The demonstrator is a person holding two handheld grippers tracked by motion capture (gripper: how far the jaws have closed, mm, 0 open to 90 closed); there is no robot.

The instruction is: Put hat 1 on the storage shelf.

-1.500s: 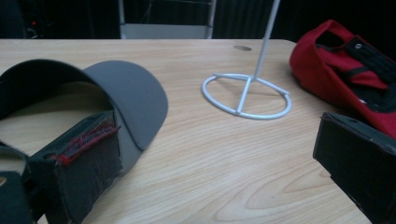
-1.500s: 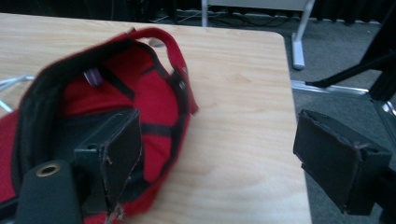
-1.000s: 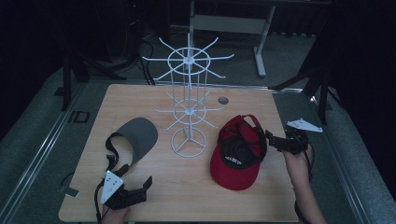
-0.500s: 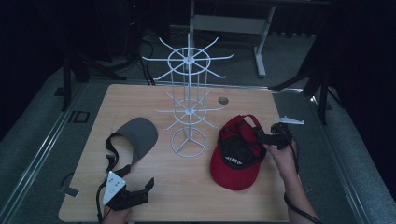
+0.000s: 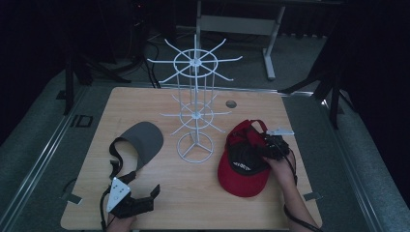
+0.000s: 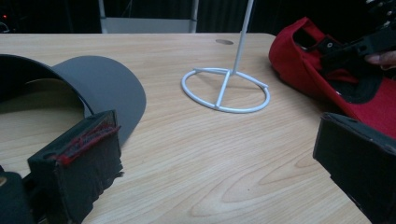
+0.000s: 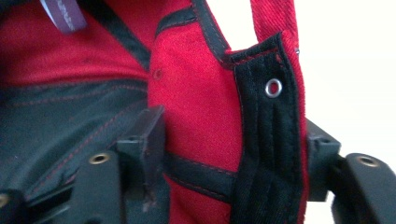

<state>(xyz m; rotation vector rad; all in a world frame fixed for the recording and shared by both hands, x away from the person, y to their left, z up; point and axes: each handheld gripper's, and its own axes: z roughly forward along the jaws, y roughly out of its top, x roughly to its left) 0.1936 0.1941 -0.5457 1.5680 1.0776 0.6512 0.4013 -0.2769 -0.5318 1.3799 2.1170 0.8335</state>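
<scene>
Forearm on the left comes in low at the near edge, its tool (image 5: 140, 205) parked flat on the surface (image 5: 193, 193) with jaws spread wide and nothing between them, pointing toward the grey visor (image 5: 140, 140). White rack (image 5: 195, 145) stands mid-surface. Over on the right, the other hand (image 5: 280, 166) reaches in from the near right corner, wrist angled toward the middle, right tool (image 5: 263, 147) dipped into the red cap (image 5: 241, 169). Its jaws have just been closing and the cap's rim sits between them; in the right gripper view the pads look snug against the fabric. Cap lies upside down, right of the rack: red cloth, black lining and sweatband, black strap with a metal eyelet.
</scene>
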